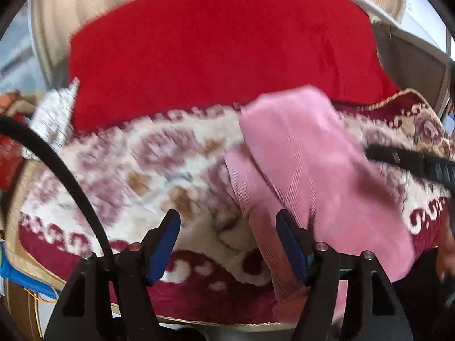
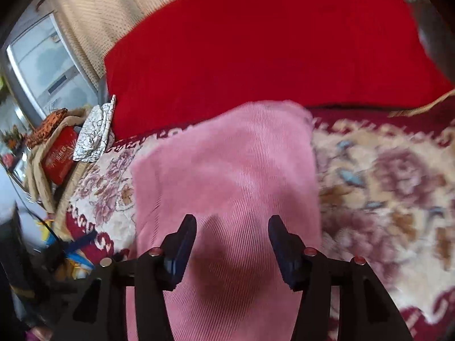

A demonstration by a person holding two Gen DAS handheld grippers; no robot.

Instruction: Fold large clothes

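Pink garment [image 2: 227, 176] is seen lying flat on the floral blanket [image 1: 128, 170], in front of the red cushion [image 1: 221, 51]; in the right wrist view it fills the middle, a folded or hemmed far edge running just short of the cushion. Left tongs [image 1: 227, 244] are held apart over the blanket, nothing between the pads, with the garment's left edge just beside the right-hand pad. Right tongs [image 2: 231, 244] are also held apart, above the garment's middle, nothing clamped; a shadow is cast on the cloth under them. Both views are motion-blurred, so whether the cloth is touched cannot be told. Step judged to be a re-grip between folds. To do it well: each set of tongs should be brought down on a near corner or edge, only the top layer being pinched, not the blanket pile beneath; both sides should be lifted evenly and the fold laid toward the far edge so that edges line up; the cloth should be kept taut to avoid wrinkles. Risk: the left pads snagging blanket instead of garment. Count: one pink garment, one blanket, one red cushion, one white crackle-pattern cloth [image 2: 95, 133] at the left, one red box [image 2: 59, 159] beyond it, two sets of tongs.
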